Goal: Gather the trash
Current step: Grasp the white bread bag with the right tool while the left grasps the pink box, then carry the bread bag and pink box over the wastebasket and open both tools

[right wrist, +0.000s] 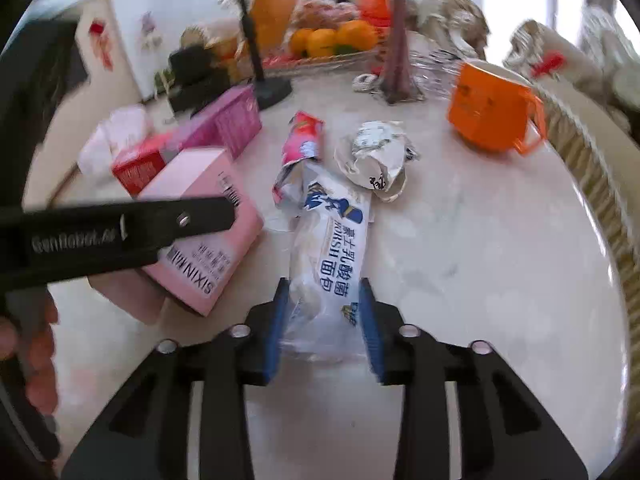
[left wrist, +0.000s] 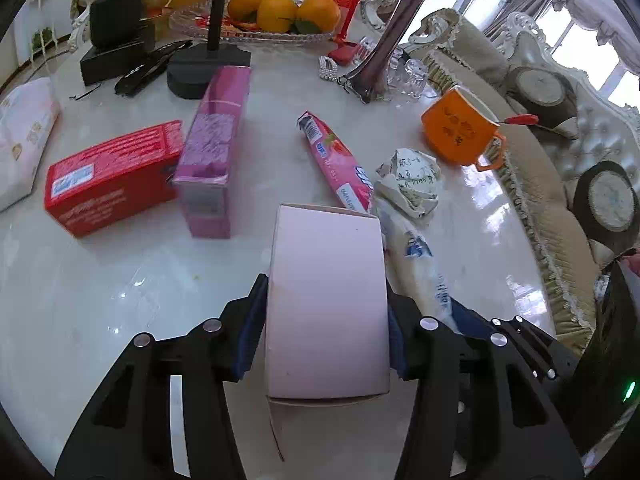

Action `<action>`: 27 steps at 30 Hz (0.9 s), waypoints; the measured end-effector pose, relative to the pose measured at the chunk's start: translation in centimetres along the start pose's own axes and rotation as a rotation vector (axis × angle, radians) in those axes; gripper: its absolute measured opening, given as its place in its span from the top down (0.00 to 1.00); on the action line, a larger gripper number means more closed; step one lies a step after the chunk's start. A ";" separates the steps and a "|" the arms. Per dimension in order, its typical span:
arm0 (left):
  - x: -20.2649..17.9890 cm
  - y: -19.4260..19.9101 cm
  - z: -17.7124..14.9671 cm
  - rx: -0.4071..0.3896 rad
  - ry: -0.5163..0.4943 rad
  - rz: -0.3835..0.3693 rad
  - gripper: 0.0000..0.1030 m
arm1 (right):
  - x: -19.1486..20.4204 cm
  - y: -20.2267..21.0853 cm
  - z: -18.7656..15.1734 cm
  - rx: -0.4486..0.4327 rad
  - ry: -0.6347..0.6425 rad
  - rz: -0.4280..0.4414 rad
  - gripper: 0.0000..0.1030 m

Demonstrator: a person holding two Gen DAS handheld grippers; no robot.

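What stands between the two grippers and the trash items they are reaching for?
Nothing visible does. The left gripper is already shut on the pale pink box, its pads against both sides. The right gripper pinches the white bread wrapper. No bin is in view, so the way there cannot be judged.

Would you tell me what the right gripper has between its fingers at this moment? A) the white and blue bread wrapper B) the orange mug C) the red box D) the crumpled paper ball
A: the right gripper has its blue pads closed against the white and blue bread wrapper on the table.
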State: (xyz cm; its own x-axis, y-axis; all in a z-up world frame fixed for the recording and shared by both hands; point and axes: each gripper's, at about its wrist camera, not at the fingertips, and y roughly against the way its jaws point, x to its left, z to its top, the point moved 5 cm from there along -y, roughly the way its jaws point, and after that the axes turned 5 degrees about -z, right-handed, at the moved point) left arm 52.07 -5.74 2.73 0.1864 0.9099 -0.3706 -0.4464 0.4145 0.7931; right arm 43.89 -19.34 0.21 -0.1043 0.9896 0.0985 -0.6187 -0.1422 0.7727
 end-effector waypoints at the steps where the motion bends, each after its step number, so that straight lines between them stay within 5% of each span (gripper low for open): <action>1: 0.1 0.4 -0.4 -0.004 0.002 -0.014 0.51 | -0.3 0.4 -0.2 -0.002 -0.030 0.022 0.71; 12: -1.1 10.2 -8.2 -0.116 -0.055 -0.153 0.51 | -0.6 8.6 -6.5 -0.056 -0.184 0.246 0.72; 20: -3.6 21.5 -23.2 -0.180 -0.210 -0.257 0.51 | 4.3 20.9 -16.6 -0.127 -0.078 0.411 0.72; 27: -2.4 23.1 -37.8 -0.010 -0.154 -0.290 0.51 | 7.7 23.4 -28.2 0.105 -0.043 0.430 0.72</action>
State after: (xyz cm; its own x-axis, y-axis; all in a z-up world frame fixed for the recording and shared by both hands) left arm 8.28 0.95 3.66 0.4366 0.7462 -0.5026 -0.3640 0.6574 0.6598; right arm 6.70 -15.62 1.37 -0.3010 0.8410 0.4496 -0.4437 -0.5408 0.7146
